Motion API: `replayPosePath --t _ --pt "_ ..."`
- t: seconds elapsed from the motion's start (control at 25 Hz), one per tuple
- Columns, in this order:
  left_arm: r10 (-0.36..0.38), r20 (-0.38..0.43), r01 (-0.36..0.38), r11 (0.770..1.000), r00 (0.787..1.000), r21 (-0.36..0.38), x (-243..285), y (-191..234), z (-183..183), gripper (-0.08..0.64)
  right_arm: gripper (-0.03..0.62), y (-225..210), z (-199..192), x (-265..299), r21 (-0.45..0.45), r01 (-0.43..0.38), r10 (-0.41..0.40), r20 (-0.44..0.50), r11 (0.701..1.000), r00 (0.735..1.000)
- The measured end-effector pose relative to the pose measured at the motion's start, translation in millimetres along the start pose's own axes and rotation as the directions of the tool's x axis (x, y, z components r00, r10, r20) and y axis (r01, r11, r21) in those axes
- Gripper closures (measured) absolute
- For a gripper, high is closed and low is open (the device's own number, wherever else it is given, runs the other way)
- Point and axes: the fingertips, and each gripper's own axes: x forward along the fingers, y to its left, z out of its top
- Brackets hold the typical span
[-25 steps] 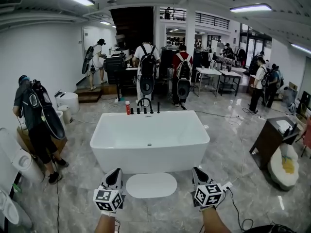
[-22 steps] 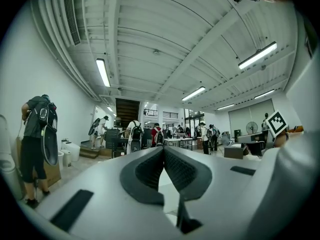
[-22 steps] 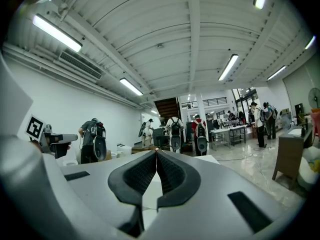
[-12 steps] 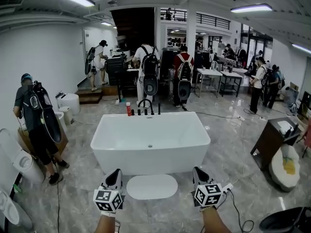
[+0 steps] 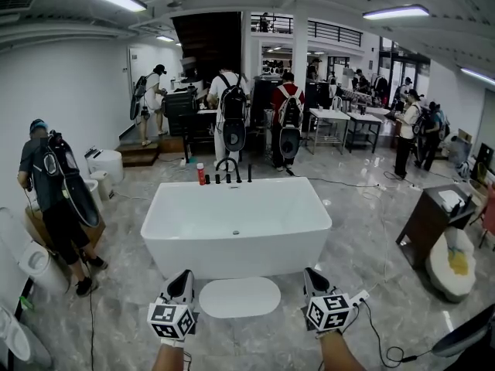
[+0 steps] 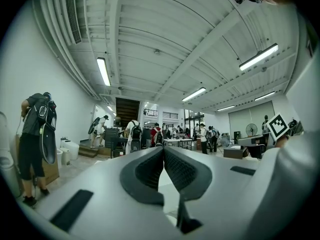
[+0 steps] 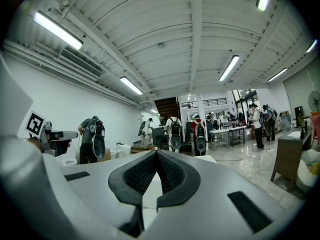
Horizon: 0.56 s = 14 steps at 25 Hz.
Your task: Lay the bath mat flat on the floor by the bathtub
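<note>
We stood on a wide grey marble floor (image 5: pixel 371 230) in a bright hall, with a white bathtub (image 5: pixel 236 226) straight ahead of us. To its left a person (image 5: pixel 54 199) with a backpack stood near the wall, and more people (image 5: pixel 232 114) with backpacks stood behind the bathtub by some tables. To the right stood a dark cabinet (image 5: pixel 424 224). The white oval bath mat (image 5: pixel 240 297) lay flat on the floor just beside the near wall of the bathtub, between our two grippers, and neither gripper held it. We held the left gripper (image 5: pixel 182 275) level by the mat's left end; its own view showed the jaws pressed together with nothing between them. The right gripper (image 5: pixel 311 273) was by the mat's right end, also level, its jaws likewise closed tight on nothing. On the far rim of the bathtub stood a black tap (image 5: pixel 228 165) and a small red bottle (image 5: pixel 200 174).
</note>
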Motion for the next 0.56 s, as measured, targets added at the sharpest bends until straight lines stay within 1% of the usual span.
replayPosePath --t 0.32,0.56 --pt "-0.003 -0.003 0.003 1.000 1.000 -0.008 9.4 -11.6 2.6 0.541 0.566 -16.4 9.6 -3.3 0.000 0.013 -0.013 0.002 1.000 1.000" --pt "-0.008 -0.008 0.008 1.000 1.000 -0.003 8.2 -16.4 -3.7 0.541 0.566 -16.4 6.8 -6.9 -0.005 0.012 -0.012 0.003 1.000 1.000"
